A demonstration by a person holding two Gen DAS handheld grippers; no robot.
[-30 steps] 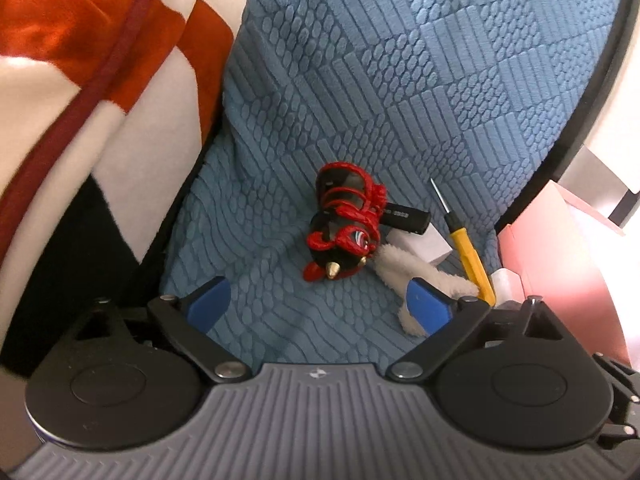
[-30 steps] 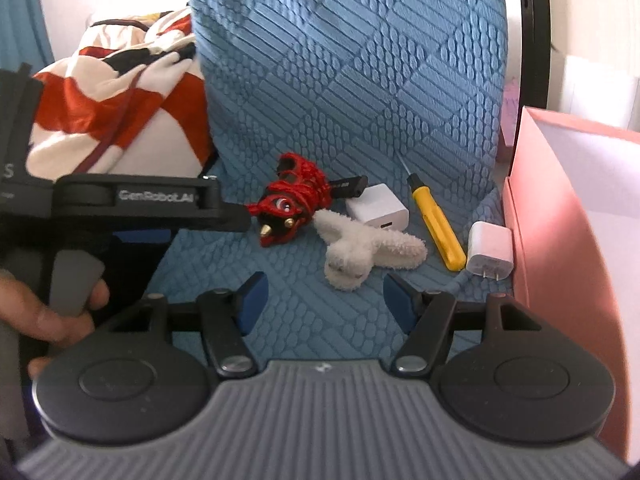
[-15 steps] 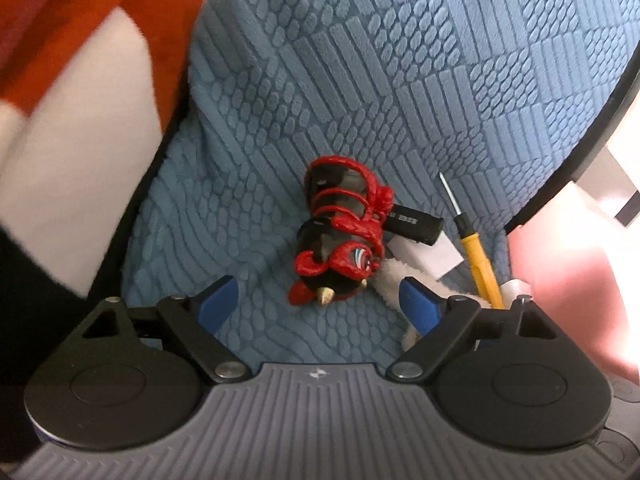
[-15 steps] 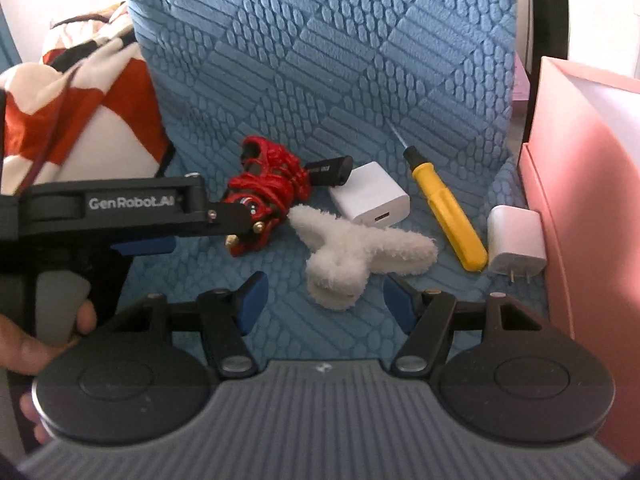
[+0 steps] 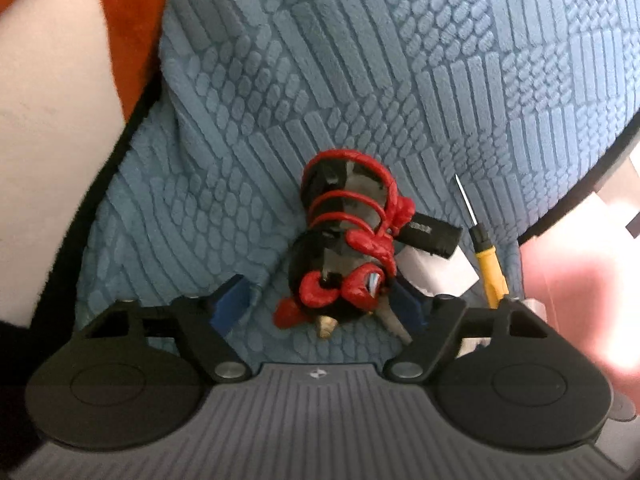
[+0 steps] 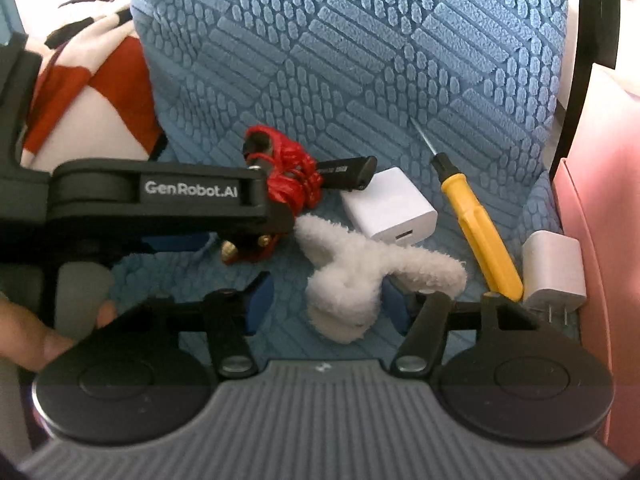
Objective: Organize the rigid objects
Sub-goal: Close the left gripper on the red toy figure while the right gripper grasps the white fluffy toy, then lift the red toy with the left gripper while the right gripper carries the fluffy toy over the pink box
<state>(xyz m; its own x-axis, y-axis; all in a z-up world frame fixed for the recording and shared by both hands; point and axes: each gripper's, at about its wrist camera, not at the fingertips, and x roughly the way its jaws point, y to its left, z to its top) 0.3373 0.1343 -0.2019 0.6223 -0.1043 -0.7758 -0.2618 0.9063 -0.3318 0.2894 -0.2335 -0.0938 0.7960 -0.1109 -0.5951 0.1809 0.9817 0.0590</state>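
A red and black toy figure [image 5: 346, 248] lies on the blue textured cloth [image 5: 360, 80]. My left gripper [image 5: 320, 306] is open with its blue pads on either side of the toy's near end. In the right wrist view the toy [image 6: 288, 178] sits behind the left gripper's arm. My right gripper [image 6: 326, 306] is open over a white fluffy piece [image 6: 360, 276]. Beside it lie a black USB stick [image 6: 346, 170], a white charger [image 6: 390, 210], a yellow screwdriver [image 6: 478, 232] and a small white plug [image 6: 554, 272].
A pink box [image 6: 600, 260] stands at the right edge of the cloth. A red, white and black blanket [image 6: 92, 92] lies at the left. A black rim [image 6: 588, 40] bounds the cloth on the right.
My left gripper has moved forward and down so its pads now flank the red toy. My right gripper has moved closer to the white fluffy piece.
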